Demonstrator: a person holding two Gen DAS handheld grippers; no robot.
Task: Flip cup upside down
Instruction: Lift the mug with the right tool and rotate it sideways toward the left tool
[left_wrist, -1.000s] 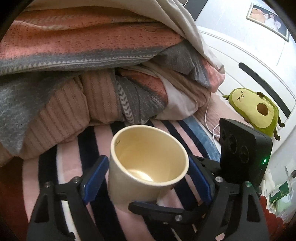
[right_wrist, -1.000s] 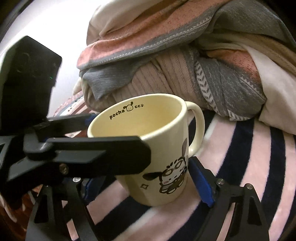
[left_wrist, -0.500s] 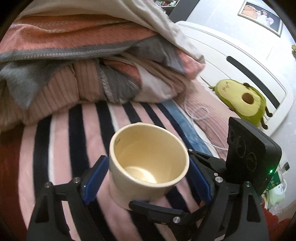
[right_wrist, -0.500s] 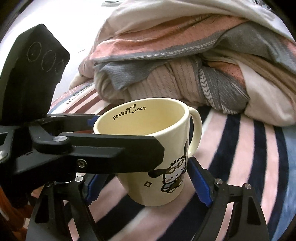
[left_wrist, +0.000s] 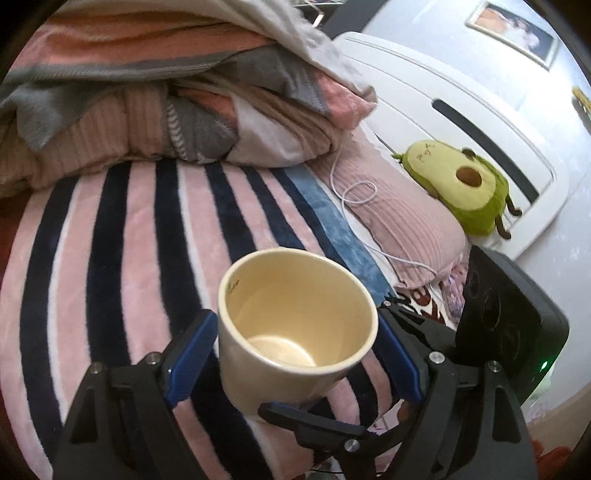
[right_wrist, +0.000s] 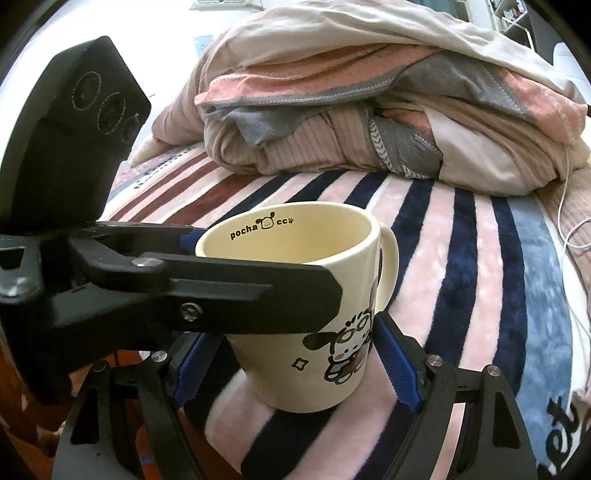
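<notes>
Both claws have lifted the cup (left_wrist: 295, 332) up off the striped blanket (left_wrist: 122, 258), and the pile of bedding (left_wrist: 166, 92) now looks farther away. The left claw (left_wrist: 295, 354) squeezes the cup near its top. The right claw (right_wrist: 291, 362) sits around the lower part, pads close; I cannot tell if it grips. The cup's mouth faces up.
</notes>
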